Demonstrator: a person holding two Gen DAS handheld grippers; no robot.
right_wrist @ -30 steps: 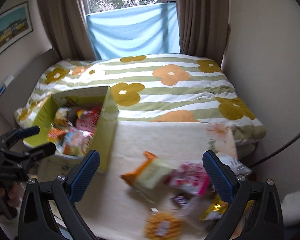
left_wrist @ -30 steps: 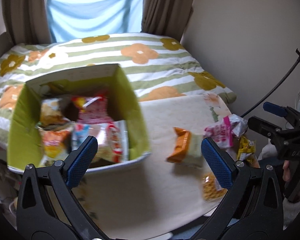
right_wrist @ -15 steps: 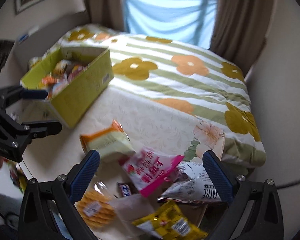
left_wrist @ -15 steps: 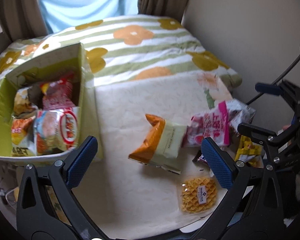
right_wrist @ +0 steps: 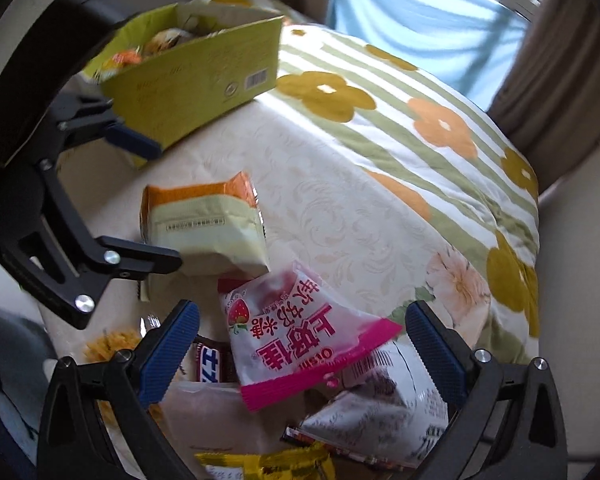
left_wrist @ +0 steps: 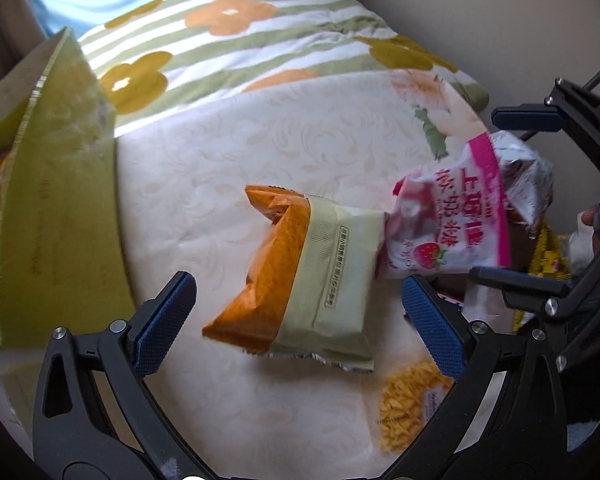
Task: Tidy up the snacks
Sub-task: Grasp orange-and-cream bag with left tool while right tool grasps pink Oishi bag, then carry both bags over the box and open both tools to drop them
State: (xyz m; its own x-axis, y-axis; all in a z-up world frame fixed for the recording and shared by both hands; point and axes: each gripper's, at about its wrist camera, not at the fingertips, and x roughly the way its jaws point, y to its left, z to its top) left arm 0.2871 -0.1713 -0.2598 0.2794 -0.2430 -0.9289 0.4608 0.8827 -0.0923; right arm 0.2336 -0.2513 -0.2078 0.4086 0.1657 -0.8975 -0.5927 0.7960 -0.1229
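Note:
My left gripper [left_wrist: 300, 320] is open and empty, low over an orange and pale green snack bag [left_wrist: 312, 276] lying on the cream cloth; it also shows in the right wrist view [right_wrist: 208, 224]. My right gripper [right_wrist: 300, 344] is open and empty over a pink strawberry snack bag [right_wrist: 300, 340], which shows in the left wrist view [left_wrist: 452, 220] too. The green box [right_wrist: 196, 76] holding several snacks stands at the left [left_wrist: 56, 220].
A waffle snack pack [left_wrist: 412, 404], a silver white bag [right_wrist: 380, 412], a yellow packet [right_wrist: 268, 464] and a dark chocolate bar [right_wrist: 212, 364] lie near the cloth's near edge. A flowered striped quilt [right_wrist: 380, 92] covers the bed behind. A wall is on the right.
Both grippers have moved down and closer to the loose snacks. The left one swung right, away from the box, to the orange bag. The right one closed in on the pink bag.

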